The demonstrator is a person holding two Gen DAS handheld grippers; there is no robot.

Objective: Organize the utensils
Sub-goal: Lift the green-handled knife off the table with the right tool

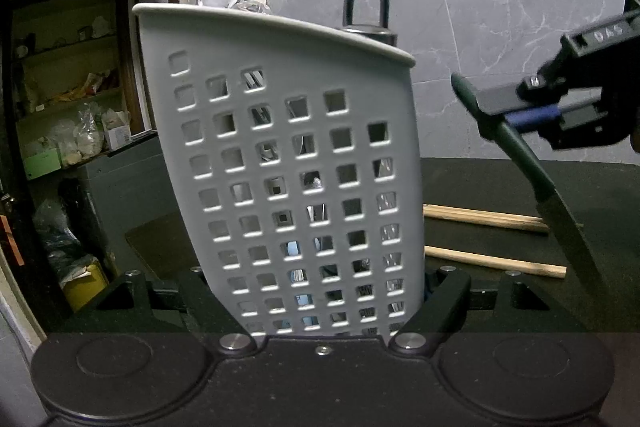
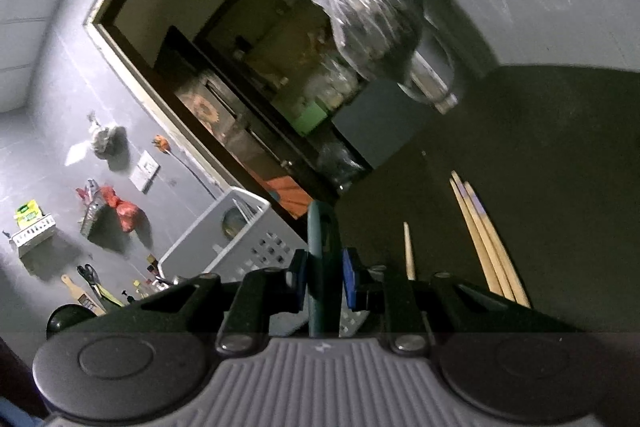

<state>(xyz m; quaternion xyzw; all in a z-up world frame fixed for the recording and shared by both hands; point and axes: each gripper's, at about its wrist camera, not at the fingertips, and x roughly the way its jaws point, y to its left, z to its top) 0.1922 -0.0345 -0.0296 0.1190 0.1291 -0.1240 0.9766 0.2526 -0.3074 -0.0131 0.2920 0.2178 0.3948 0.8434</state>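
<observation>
Right gripper (image 1: 532,115) clenched on knife (image 1: 524,163) handle; looks stiff, slim, likely slippery, blade toward five o'clock. Left gripper (image 1: 326,301) clamps light caddy (image 1: 280,147) low down.

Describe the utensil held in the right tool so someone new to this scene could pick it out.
Start at the white holed basket on the dark table. To its right, the right tool grips a dark green knife, blade slanting down. Unlike the pale wooden chopsticks lying flat, it is dark and off the table.

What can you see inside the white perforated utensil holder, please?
A black looped handle rises above the rim of the white holder. Through the holes, only bits of metal and something pale blue show; the wall covers the rest.
</observation>
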